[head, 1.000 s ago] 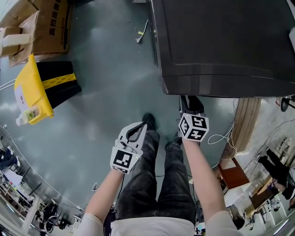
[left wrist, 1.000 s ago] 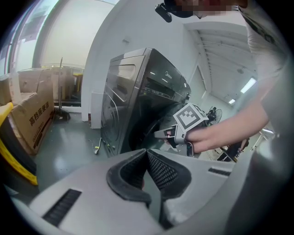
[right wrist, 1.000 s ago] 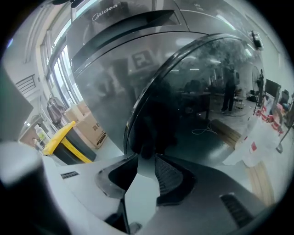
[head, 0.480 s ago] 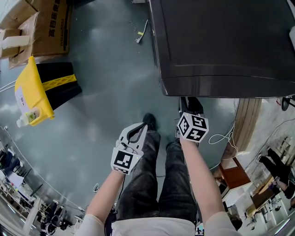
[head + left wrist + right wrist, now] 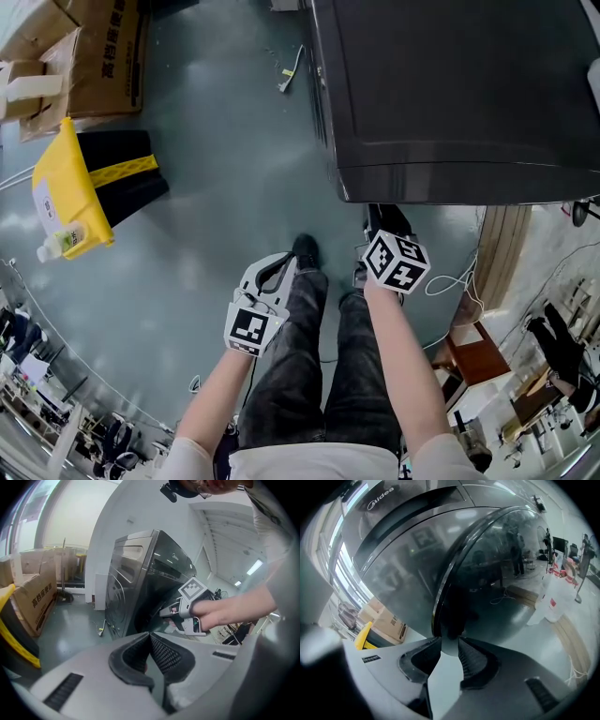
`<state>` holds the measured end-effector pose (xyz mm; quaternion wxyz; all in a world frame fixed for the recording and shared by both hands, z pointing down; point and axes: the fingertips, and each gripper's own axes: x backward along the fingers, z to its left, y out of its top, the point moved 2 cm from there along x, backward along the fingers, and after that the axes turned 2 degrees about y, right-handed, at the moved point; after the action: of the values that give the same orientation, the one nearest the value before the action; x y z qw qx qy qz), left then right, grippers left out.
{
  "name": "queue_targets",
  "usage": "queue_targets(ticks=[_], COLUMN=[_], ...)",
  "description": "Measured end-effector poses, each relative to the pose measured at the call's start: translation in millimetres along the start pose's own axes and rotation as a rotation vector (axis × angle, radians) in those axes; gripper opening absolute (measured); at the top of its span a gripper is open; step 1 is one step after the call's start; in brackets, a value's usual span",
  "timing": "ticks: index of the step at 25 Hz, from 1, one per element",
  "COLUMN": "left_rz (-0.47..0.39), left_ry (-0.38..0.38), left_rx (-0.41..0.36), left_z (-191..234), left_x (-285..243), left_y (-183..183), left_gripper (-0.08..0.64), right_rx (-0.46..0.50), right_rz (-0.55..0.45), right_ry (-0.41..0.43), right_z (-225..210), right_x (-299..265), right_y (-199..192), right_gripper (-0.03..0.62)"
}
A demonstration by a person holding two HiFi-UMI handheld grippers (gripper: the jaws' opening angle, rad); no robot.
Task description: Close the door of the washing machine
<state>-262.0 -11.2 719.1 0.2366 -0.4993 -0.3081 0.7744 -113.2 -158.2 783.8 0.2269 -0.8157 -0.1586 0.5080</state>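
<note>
In the head view, a dark grey front-loading washing machine (image 5: 450, 84) fills the upper right, standing on a grey-green floor (image 5: 225, 169). The right gripper (image 5: 394, 261) reaches in below the machine's front edge, and the left gripper (image 5: 281, 264) hangs just beside the person's dark-trousered legs (image 5: 319, 375). A brown cardboard box (image 5: 103, 47) and a yellow plastic bag (image 5: 66, 192) lie well apart at the left.

In the left gripper view, the left gripper (image 5: 150, 637) has its jaws pressed together with nothing between them. Beyond it, the right gripper (image 5: 171, 613) is held at the machine (image 5: 131, 573).

In the right gripper view, the right gripper (image 5: 449, 641) appears to pinch the silvery rim of the machine's dark round glass door (image 5: 497, 564), which stands swung out from the front.
</note>
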Motion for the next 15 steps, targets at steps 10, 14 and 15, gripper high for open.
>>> queue_targets(ticks=[10, 14, 15], left_rz=[-0.007, -0.010, -0.010], left_ry=[-0.009, -0.004, -0.002], left_rx=[-0.009, -0.006, -0.005], left_z=[-1, 3, 4], left_x=[-2, 0, 0], left_y=[3, 4, 3], left_gripper=[0.006, 0.006, 0.006], right_rx=[-0.155, -0.226, -0.241], right_rz=[-0.082, -0.070, -0.071], right_ry=[-0.058, -0.155, -0.168], right_z=[10, 10, 10], right_x=[5, 3, 3], right_y=[11, 14, 14], right_gripper=[0.159, 0.155, 0.155])
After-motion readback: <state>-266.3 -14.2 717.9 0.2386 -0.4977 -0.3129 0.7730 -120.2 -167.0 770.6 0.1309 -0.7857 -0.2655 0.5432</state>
